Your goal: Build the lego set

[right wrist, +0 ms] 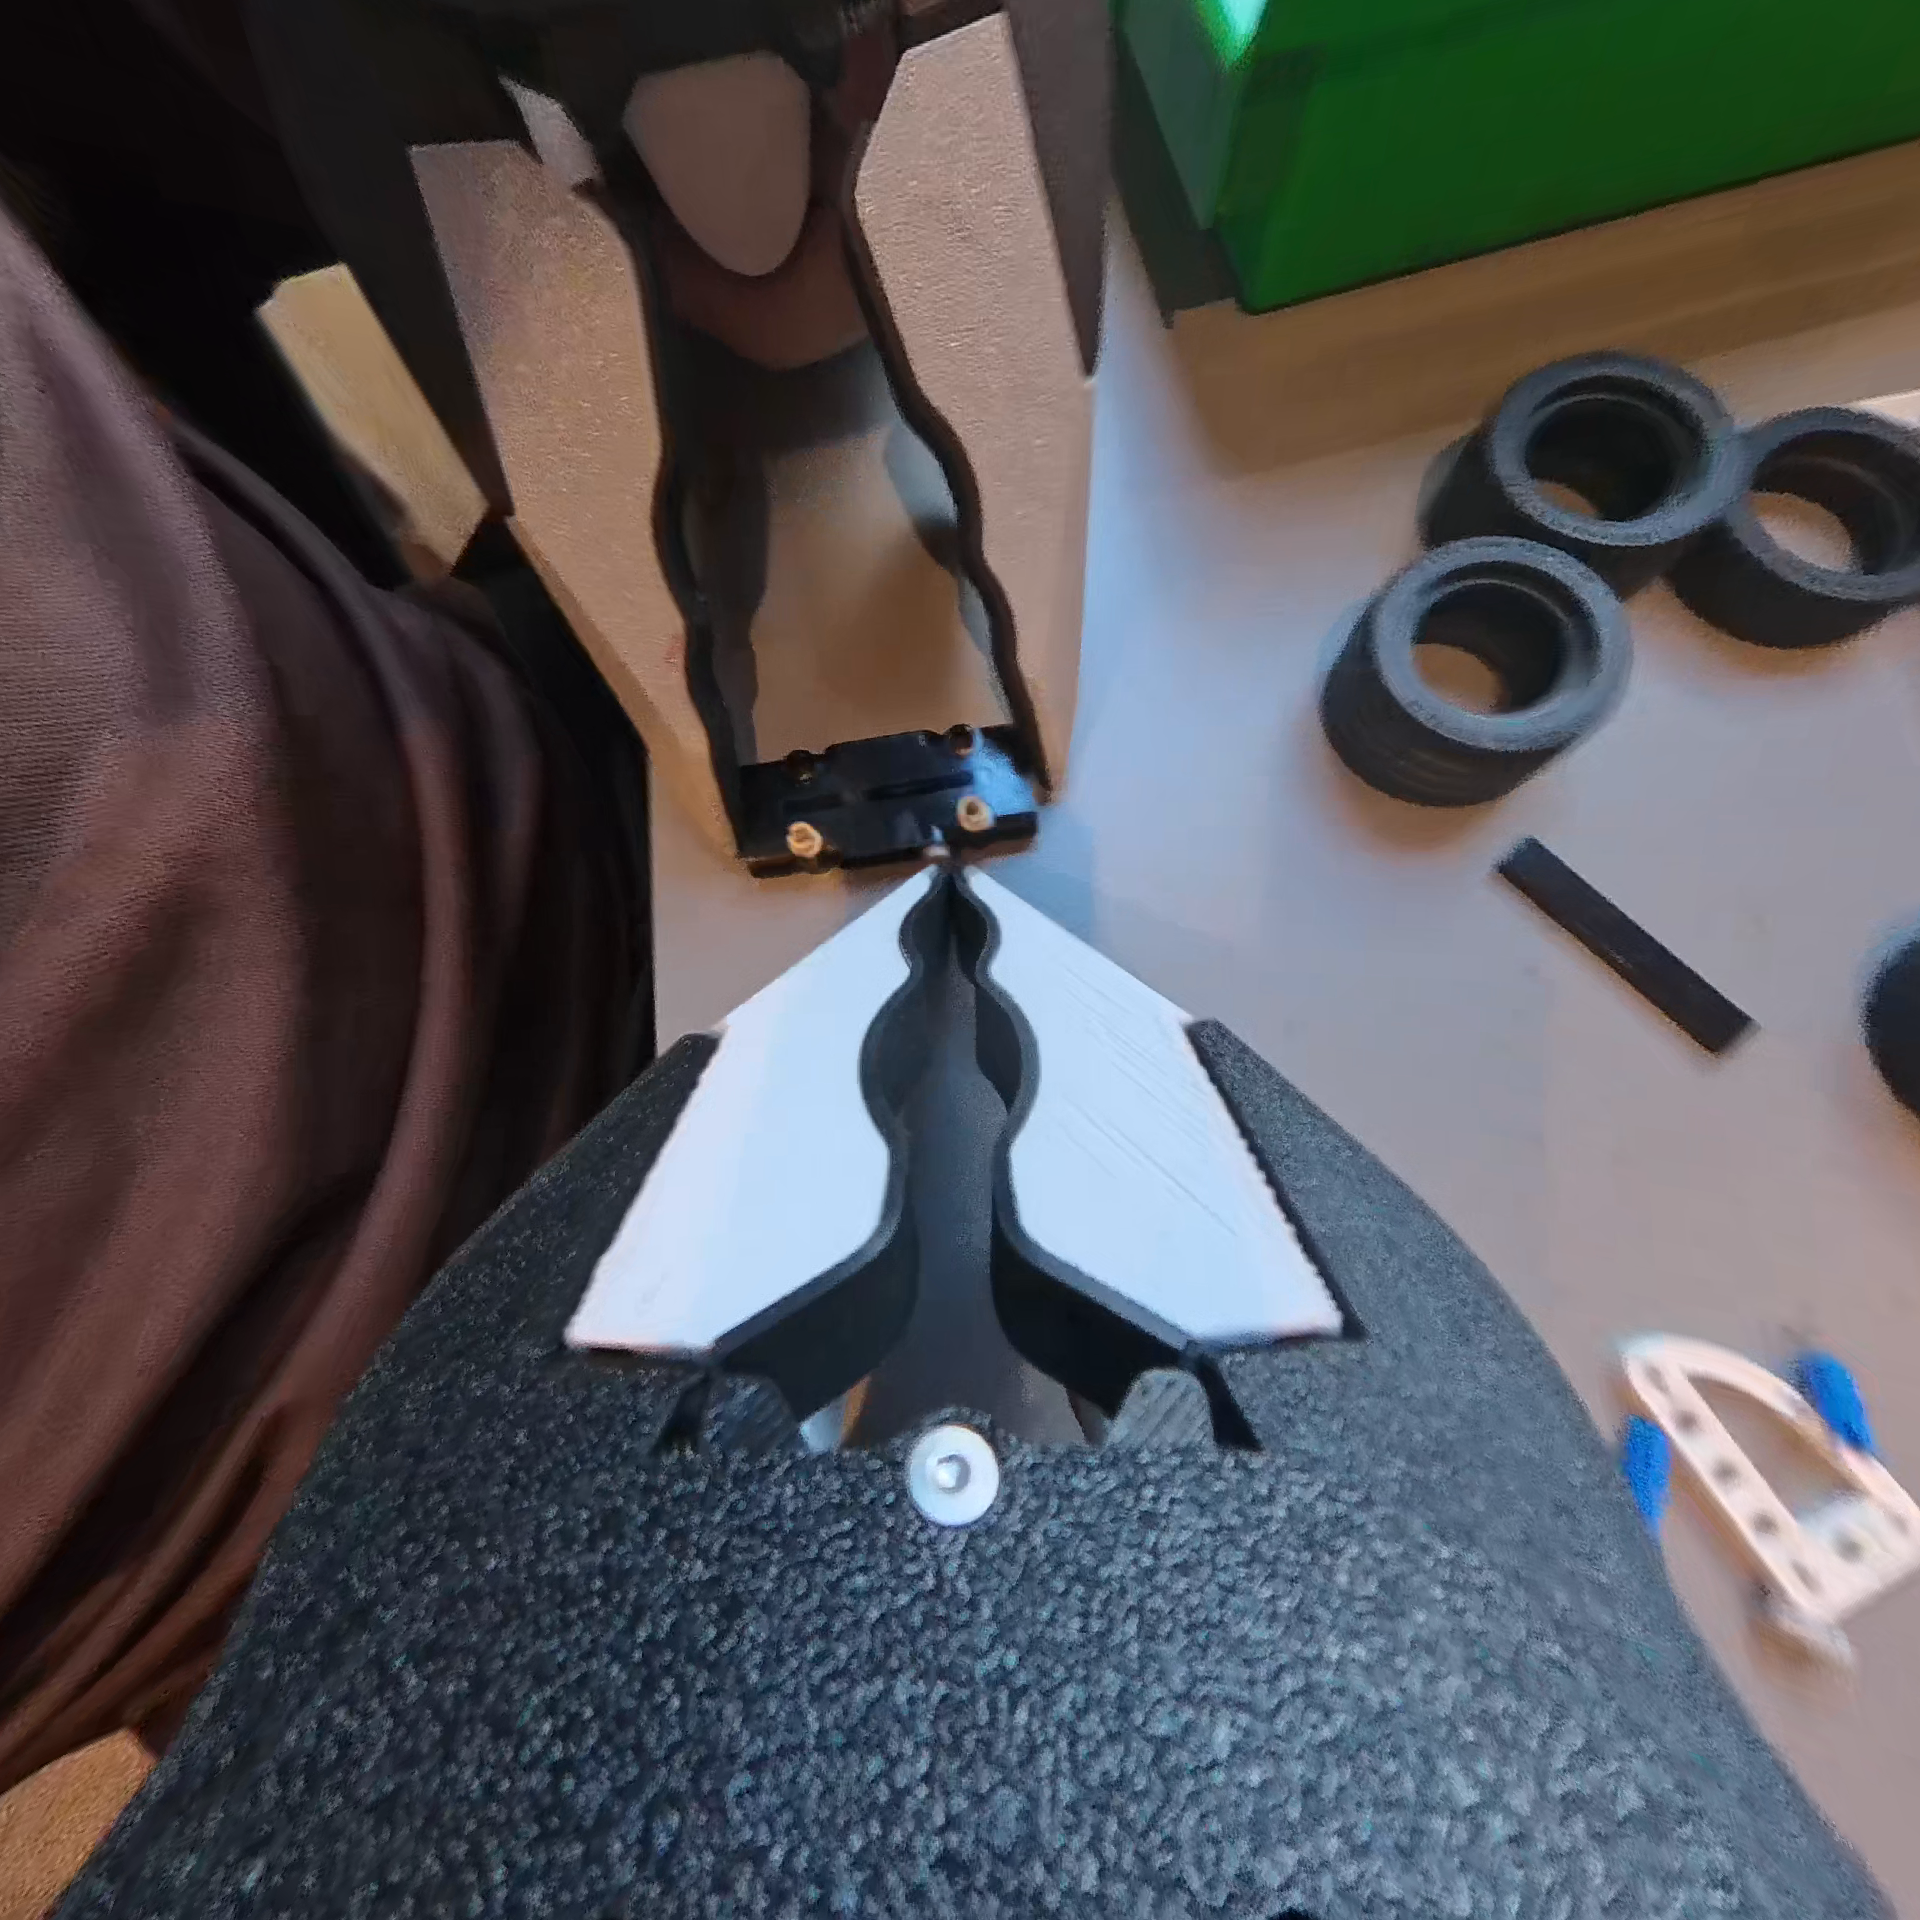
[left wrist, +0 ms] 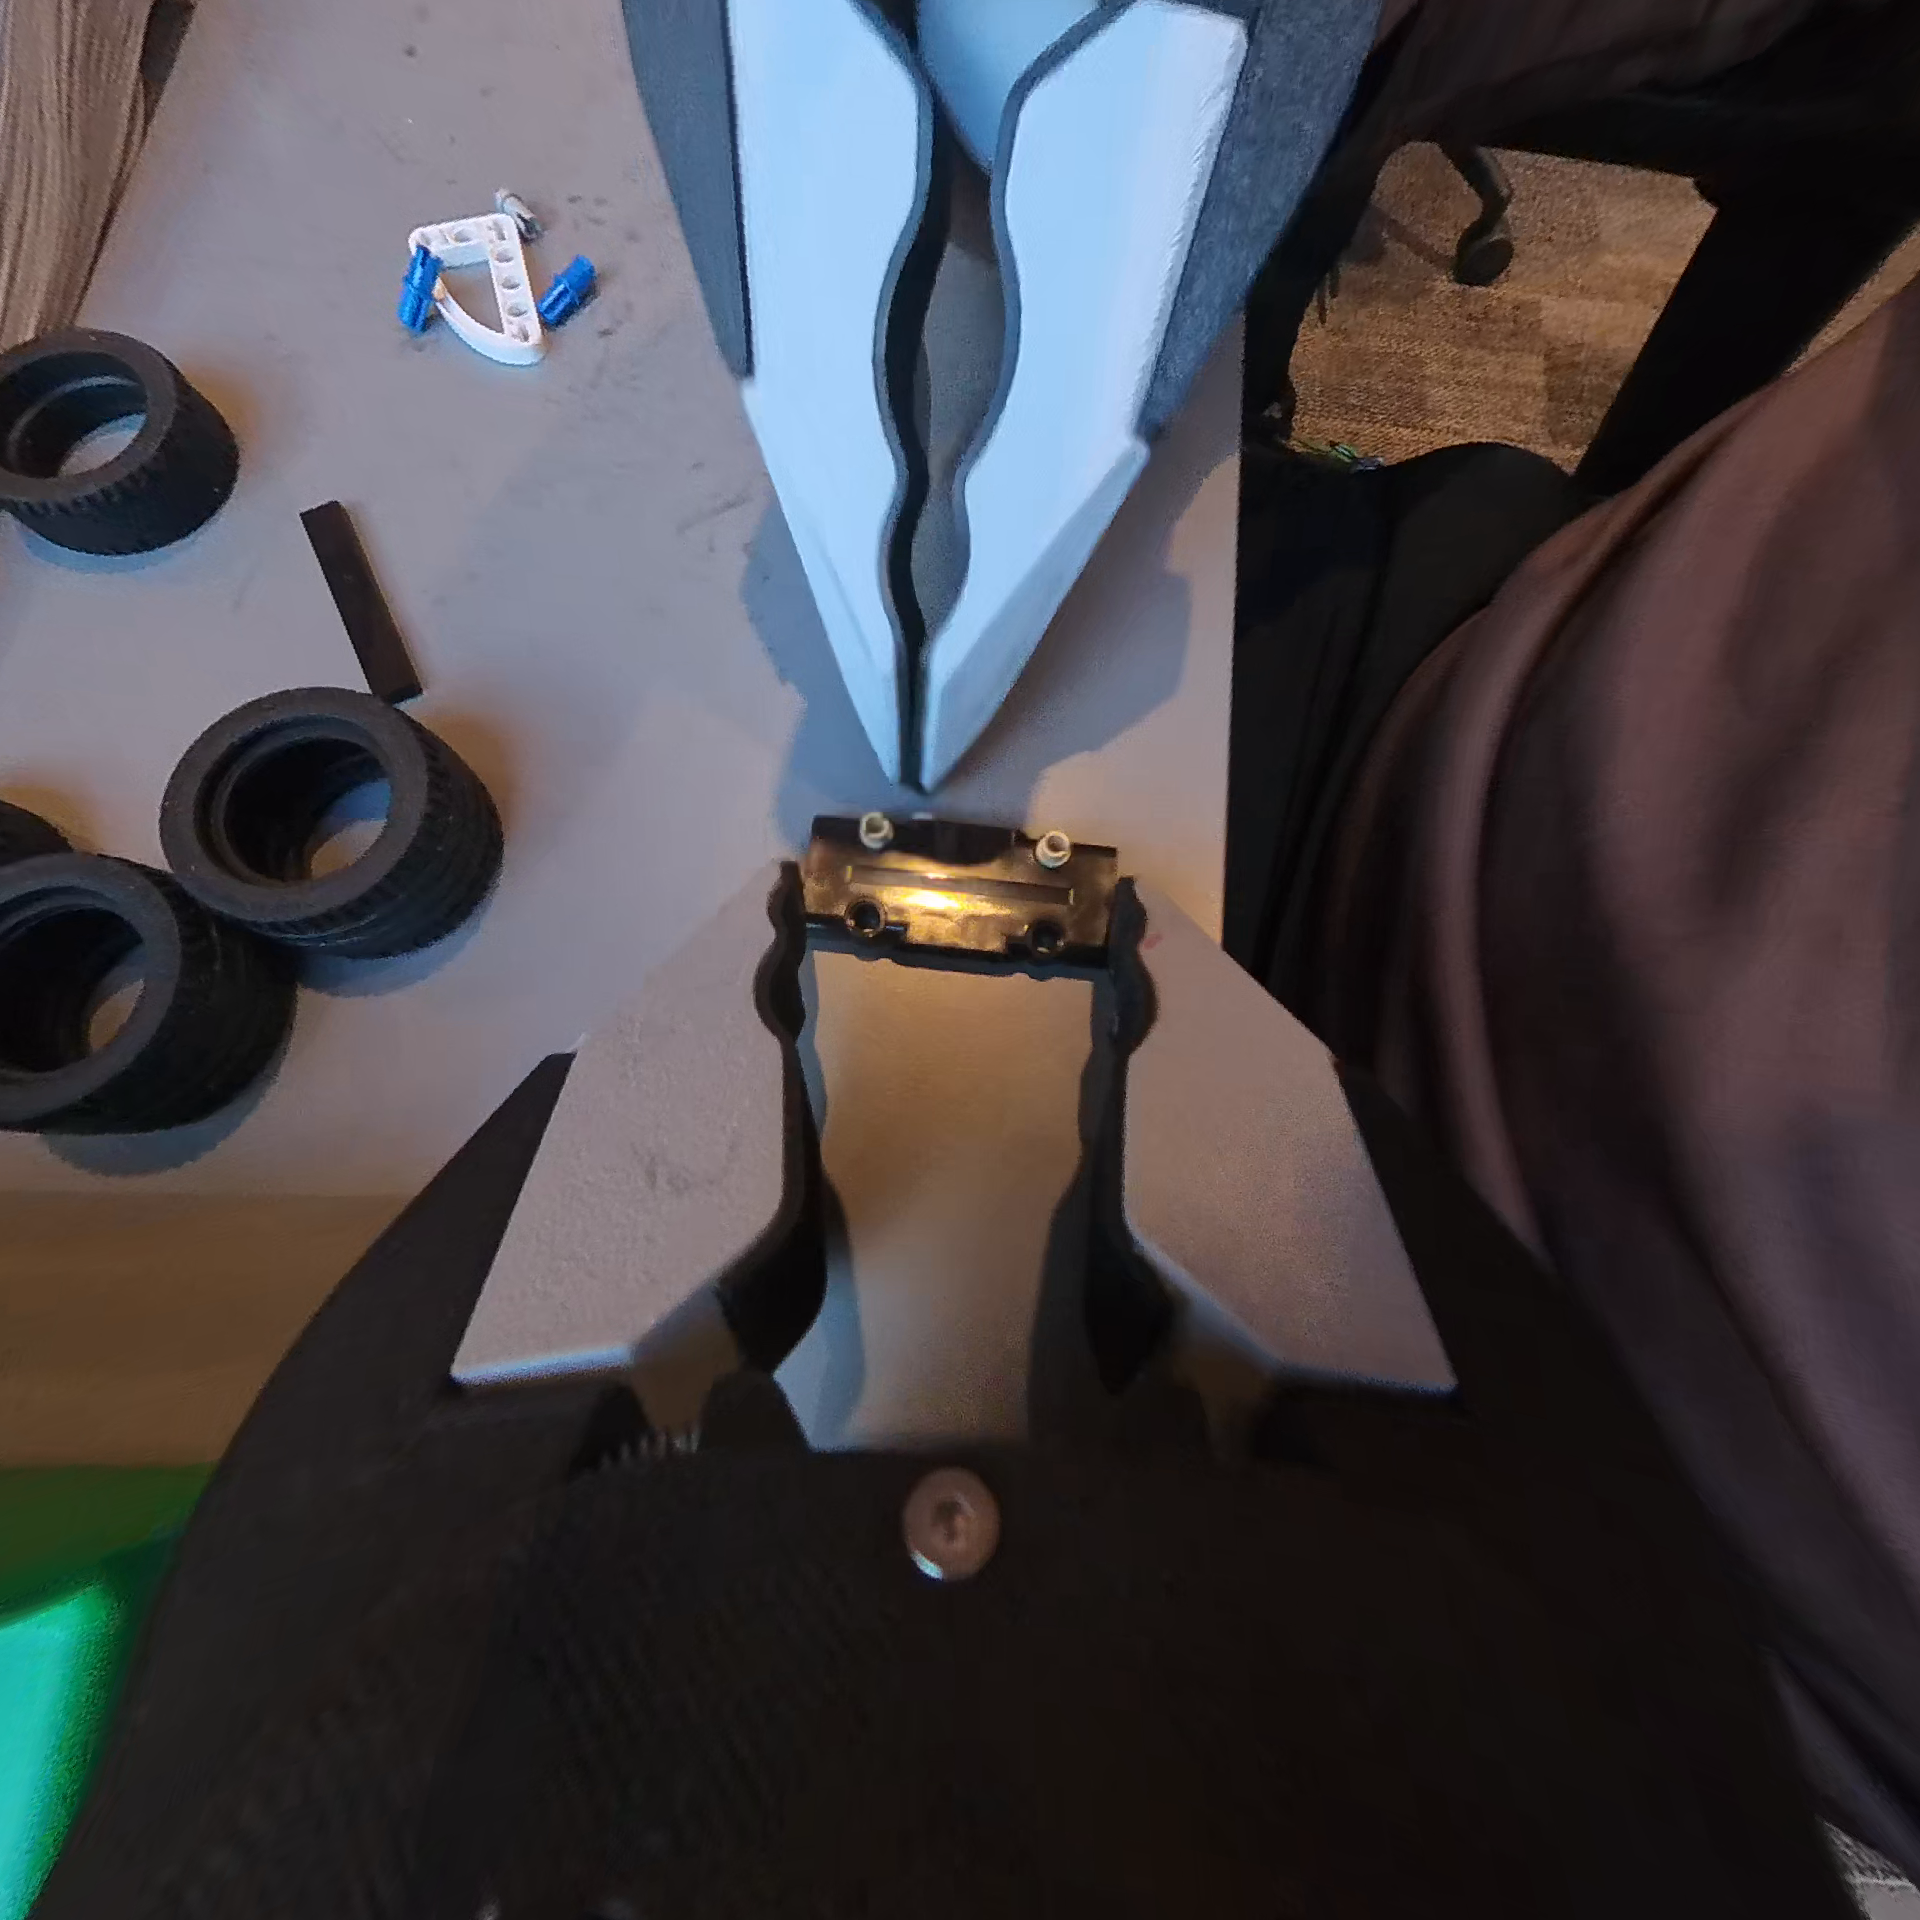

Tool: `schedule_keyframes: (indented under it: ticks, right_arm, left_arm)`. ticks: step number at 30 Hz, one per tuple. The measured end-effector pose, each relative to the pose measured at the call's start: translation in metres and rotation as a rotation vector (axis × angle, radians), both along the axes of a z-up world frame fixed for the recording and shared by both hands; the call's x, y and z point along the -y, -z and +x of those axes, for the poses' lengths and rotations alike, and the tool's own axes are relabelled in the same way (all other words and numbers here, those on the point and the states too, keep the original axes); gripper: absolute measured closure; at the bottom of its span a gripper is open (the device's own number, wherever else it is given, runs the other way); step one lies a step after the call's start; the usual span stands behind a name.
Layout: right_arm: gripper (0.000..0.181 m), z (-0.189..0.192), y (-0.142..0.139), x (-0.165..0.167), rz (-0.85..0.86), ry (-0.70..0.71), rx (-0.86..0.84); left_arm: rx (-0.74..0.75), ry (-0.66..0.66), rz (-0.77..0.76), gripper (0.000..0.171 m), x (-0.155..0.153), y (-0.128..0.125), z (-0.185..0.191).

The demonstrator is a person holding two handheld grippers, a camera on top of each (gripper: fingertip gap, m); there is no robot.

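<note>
Black lego block [left wrist: 961, 902] at frame centre, clamped endwise in our left tongs [left wrist: 961, 914] above the tabletop [left wrist: 582, 582] | right tongs [right wrist: 948, 871] pinched shut on a tiny pin [right wrist: 938, 850], barely visible | we should align squarely, press gently.

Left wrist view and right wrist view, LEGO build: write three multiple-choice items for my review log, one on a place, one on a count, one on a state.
1. Where is the glossy black rectangular LEGO block?
A. Between the left gripper fingers
B. Flat on the table
C. Inside a tyre

2. How many tan pins stick out of it?
A. None
B. Two
C. Five

3. How are the right gripper fingers?
A. Wide open
B. Closed at the tips
C. Holding a tyre

Key: A, dark fingers flank both ends; B, two show on its edge; C is wrong, B: white tips meet.
</note>
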State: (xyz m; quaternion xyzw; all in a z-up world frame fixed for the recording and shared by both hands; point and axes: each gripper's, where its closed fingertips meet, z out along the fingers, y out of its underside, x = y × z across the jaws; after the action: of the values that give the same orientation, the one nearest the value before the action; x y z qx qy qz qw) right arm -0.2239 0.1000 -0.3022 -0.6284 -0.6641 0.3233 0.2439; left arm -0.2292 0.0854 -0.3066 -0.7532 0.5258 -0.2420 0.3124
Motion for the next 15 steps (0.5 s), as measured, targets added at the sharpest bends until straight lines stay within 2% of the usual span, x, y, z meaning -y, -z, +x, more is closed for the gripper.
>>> schedule_keyframes:
  ticks: [3, 6, 8, 11, 15]
  right_arm:
    - [0.181, 0.034, -0.013, -0.039, 0.059, 0.169, -0.017]
    - [0.181, 0.084, -0.026, -0.081, 0.030, 0.398, -0.055]
    - [0.170, 0.113, -0.023, -0.098, -0.009, 0.508, -0.042]
    - [0.165, 0.131, -0.014, -0.105, -0.021, 0.542, -0.006]
    - [0.166, 0.128, -0.008, -0.112, 0.038, 0.538, 0.037]
  left_arm:
    - [-0.002, -0.044, 0.004, 0.114, -0.008, 0.000, -0.002]
    - [-0.005, -0.090, 0.009, 0.114, -0.017, 0.000, -0.002]
    - [-0.006, -0.111, 0.008, 0.114, -0.022, 0.000, -0.001]
    - [-0.008, -0.126, 0.010, 0.114, -0.027, 0.000, 0.001]
    - [-0.009, -0.141, 0.012, 0.114, -0.031, 0.000, 0.002]
